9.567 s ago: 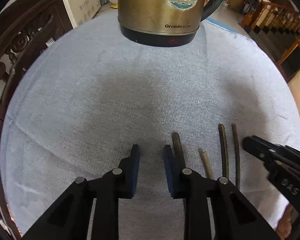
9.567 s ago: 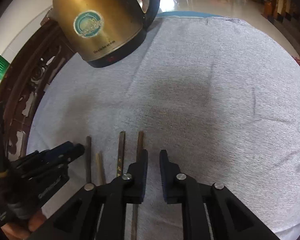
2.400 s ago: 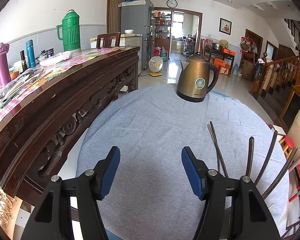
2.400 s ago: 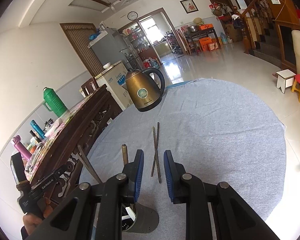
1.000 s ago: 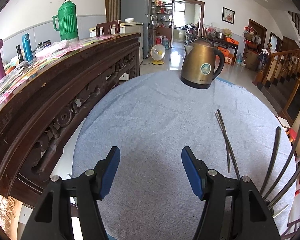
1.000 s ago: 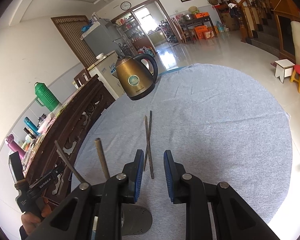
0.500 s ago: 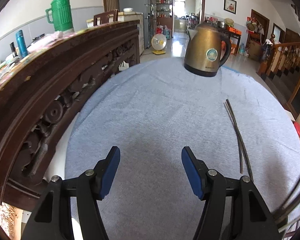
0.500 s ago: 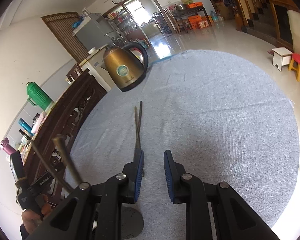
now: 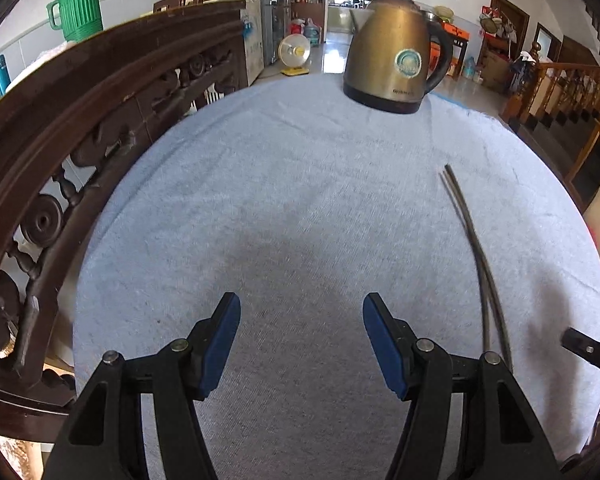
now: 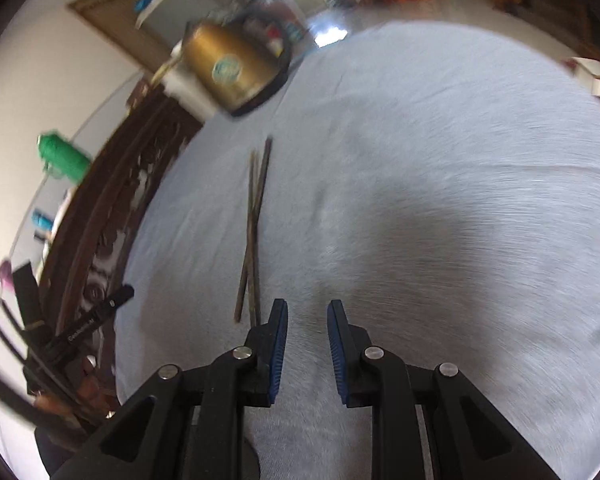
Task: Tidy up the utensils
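The cloth-covered surface (image 9: 300,200) carries a kettle (image 9: 396,68) far ahead. Two chopsticks (image 10: 254,224) lie crossed just ahead-left of the right tool (image 10: 307,320), jaws slightly apart, empty. Left tool (image 9: 300,320) gapes wide (also empty). Pickup looks next: close on both sticks.

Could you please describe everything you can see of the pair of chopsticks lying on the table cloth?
The pair of chopsticks is two thin, dark brown sticks, wooden by the look, lying flat on the blue-grey table cloth. They run roughly toward the kettle, well short of it. In the right wrist view they cross each other along their length, with near ends slightly apart. No gripper touches them; they lie right of the left gripper and just left of the right gripper.
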{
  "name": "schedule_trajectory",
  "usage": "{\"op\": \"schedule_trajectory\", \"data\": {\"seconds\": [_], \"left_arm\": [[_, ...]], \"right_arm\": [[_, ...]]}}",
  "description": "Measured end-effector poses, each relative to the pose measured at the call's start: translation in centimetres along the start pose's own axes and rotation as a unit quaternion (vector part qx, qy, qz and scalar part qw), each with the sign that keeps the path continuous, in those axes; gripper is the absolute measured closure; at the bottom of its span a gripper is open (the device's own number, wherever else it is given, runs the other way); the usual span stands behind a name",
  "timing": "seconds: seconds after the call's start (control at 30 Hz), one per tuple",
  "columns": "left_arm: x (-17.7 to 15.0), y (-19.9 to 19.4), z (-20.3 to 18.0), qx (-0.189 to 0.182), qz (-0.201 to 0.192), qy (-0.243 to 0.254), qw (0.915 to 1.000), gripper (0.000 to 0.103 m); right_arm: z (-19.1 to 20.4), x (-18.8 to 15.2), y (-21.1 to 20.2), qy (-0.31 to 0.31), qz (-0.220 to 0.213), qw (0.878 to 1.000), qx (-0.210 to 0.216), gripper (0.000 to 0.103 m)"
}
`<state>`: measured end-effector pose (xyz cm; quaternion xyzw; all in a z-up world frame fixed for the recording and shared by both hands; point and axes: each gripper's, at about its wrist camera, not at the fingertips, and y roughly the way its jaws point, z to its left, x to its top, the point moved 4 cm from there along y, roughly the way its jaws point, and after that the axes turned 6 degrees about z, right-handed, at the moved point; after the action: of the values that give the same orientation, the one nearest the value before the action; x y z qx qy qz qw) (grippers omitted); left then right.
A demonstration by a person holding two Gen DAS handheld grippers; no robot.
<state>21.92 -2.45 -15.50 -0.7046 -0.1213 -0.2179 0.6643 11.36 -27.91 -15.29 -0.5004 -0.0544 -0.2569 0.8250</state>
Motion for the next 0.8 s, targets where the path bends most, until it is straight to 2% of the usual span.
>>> {"op": "schedule_trajectory", "data": {"seconds": [0.1,0.23,0.5,0.57,0.6,0.67,0.8], "left_arm": [[-0.4,0.3,0.9,0.001,0.007,-0.008,0.9999,0.039],[-0.7,0.5,1.6,-0.002,0.012,-0.014,0.9998,0.039],[-1.1,0.0,1.0,-0.013,0.010,-0.005,0.9999,0.039],[-1.2,-0.1,0.9,-0.014,0.011,-0.004,0.9998,0.039],[-1.3,-0.1,0.8,-0.014,0.011,-0.004,0.9998,0.039],[-1.2,-0.3,0.8,-0.015,0.010,-0.004,0.9998,0.039],[-1.0,-0.6,0.6,-0.016,0.007,0.000,0.9998,0.039]], "right_arm": [[1.9,0.2,2.5,-0.063,0.025,0.998,0.002,0.080],[3.7,0.2,4.8,-0.106,0.046,0.993,0.004,0.080],[5.7,0.7,6.3,-0.171,0.043,0.984,-0.037,0.079],[6.0,0.6,6.4,-0.192,0.042,0.979,-0.053,0.082],[6.2,0.7,6.6,-0.199,0.041,0.977,-0.069,0.089],[6.1,0.9,6.6,-0.203,0.038,0.975,-0.082,0.094],[4.5,1.1,5.6,-0.164,0.013,0.983,-0.084,0.096]]}}
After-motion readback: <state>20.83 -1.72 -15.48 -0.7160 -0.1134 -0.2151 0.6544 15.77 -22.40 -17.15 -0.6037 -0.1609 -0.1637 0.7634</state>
